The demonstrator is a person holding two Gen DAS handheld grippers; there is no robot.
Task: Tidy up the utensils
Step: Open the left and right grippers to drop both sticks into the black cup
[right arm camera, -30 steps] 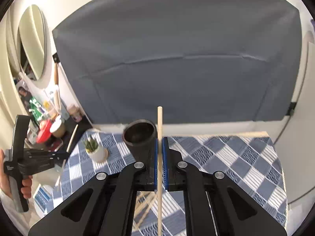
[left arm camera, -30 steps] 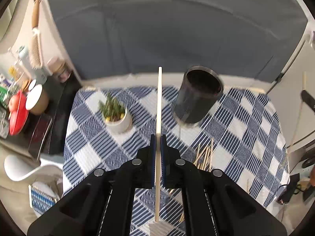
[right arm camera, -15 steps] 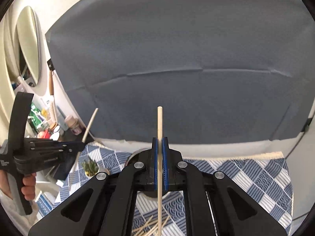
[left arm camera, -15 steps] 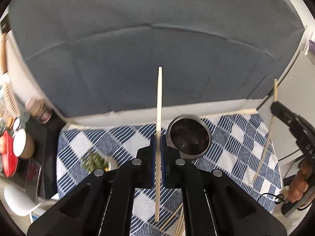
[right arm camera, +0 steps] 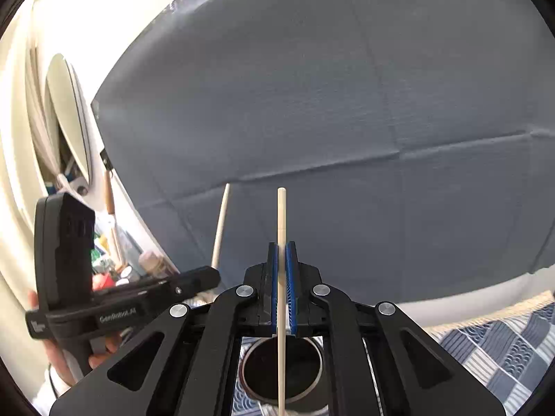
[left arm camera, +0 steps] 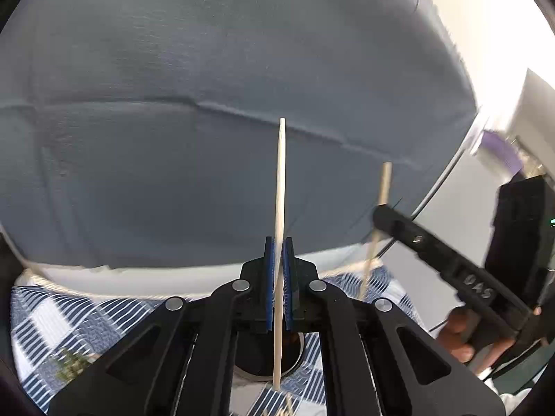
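Since earlier, your two grippers have swung together above the dark round metal cup (right arm camera: 281,378); left gripper (left arm camera: 279,270) and right gripper (right arm camera: 283,277) each clamp one pale wooden chopstick (left arm camera: 280,242) (right arm camera: 281,277).

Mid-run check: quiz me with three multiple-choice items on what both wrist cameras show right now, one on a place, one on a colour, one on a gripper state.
1. Where is the cup in the right wrist view?
A. Below the right gripper
B. Far right on the cloth
C. Out of view

2. What colour is the cloth on the table?
A. Red and white
B. Blue and white
C. Plain green

3. What is the left gripper doing?
A. Open, empty
B. Shut on a spoon
C. Shut on a chopstick

Answers: 1 A, its dark mouth shows between the gripper's arms. 2 B, blue-and-white checks show. 3 C, the blue pads clamp the pale stick.
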